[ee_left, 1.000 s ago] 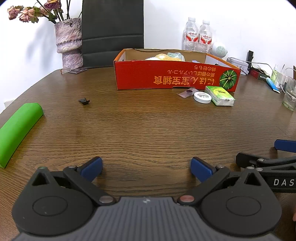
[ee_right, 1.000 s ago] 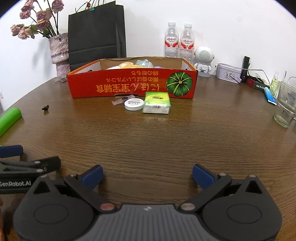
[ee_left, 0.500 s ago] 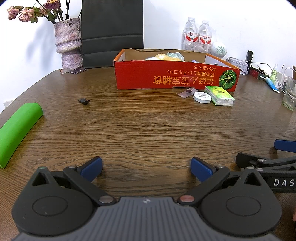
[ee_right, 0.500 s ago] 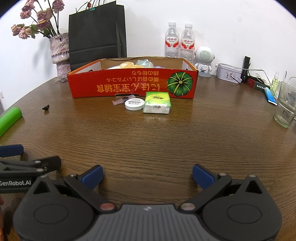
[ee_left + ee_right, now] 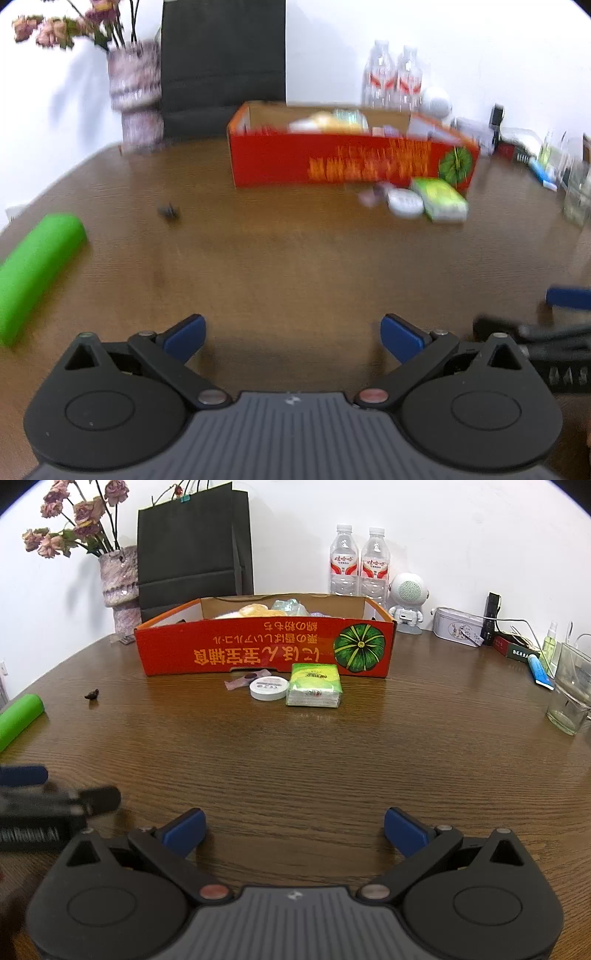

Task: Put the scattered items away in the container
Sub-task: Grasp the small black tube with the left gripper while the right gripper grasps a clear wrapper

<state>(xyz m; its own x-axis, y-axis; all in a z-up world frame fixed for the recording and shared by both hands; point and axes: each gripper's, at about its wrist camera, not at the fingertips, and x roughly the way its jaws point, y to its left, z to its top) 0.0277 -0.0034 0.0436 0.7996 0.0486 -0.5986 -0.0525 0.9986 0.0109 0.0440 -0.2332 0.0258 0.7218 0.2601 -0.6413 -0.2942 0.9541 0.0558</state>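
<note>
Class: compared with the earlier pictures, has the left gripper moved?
Yes. In the right wrist view the left gripper now reaches farther right and forward across the table, and it shows motion blur.

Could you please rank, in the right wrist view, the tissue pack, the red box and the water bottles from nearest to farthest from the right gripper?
From the right gripper:
1. Tissue pack, on the table just before the box.
2. Red box, behind the pack.
3. Water bottles, against the wall, slightly right.
</note>
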